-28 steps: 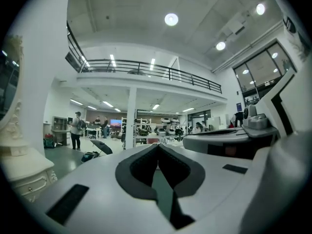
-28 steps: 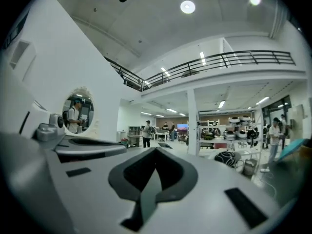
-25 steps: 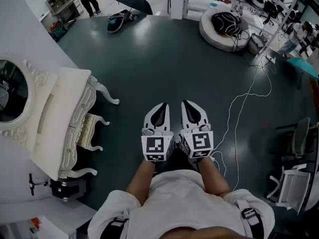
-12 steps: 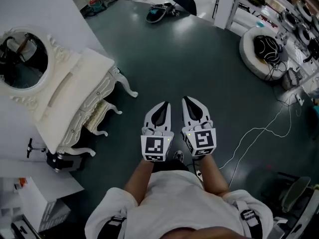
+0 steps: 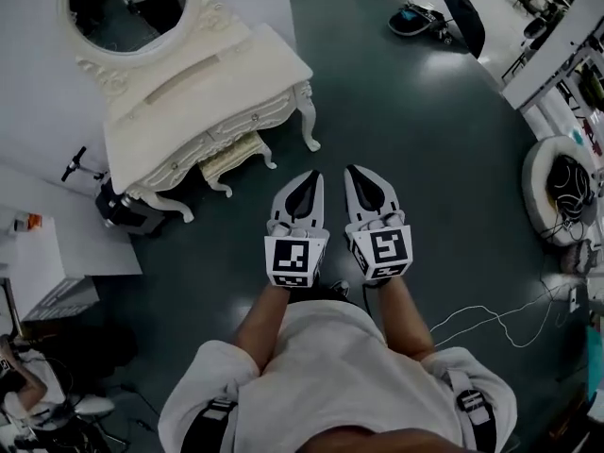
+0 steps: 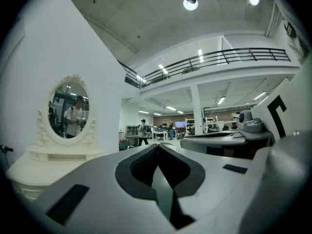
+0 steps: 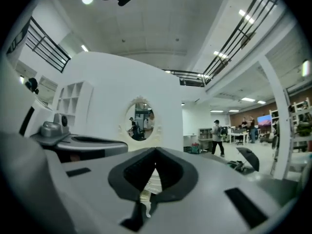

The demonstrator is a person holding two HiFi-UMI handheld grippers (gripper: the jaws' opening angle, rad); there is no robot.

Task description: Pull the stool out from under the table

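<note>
A cream carved dressing table [image 5: 203, 92] with an oval mirror [image 5: 132, 8] stands at the upper left of the head view. The stool [image 5: 236, 155], cream with a patterned seat, is tucked under its front, with two curved legs showing. My left gripper [image 5: 310, 176] and right gripper [image 5: 355, 172] are held side by side above the dark floor, a short way in front of the stool and touching nothing. Both are shut and empty. The left gripper [image 6: 157, 149] view has the table [image 6: 44, 165] at its left. The right gripper [image 7: 155, 154] points toward the mirror [image 7: 140, 119].
A black device [image 5: 121, 210] sits on the floor at the table's left end, beside a white cabinet [image 5: 57, 253]. A black umbrella [image 5: 460, 12] lies at the far right, a round white cushion [image 5: 557, 192] further right, and a white cable [image 5: 491, 319] trails near my right side.
The head view has swung left: the table and stool have moved from the left edge to the upper middle. Both grippers stay shut, side by side in the same pose.
</note>
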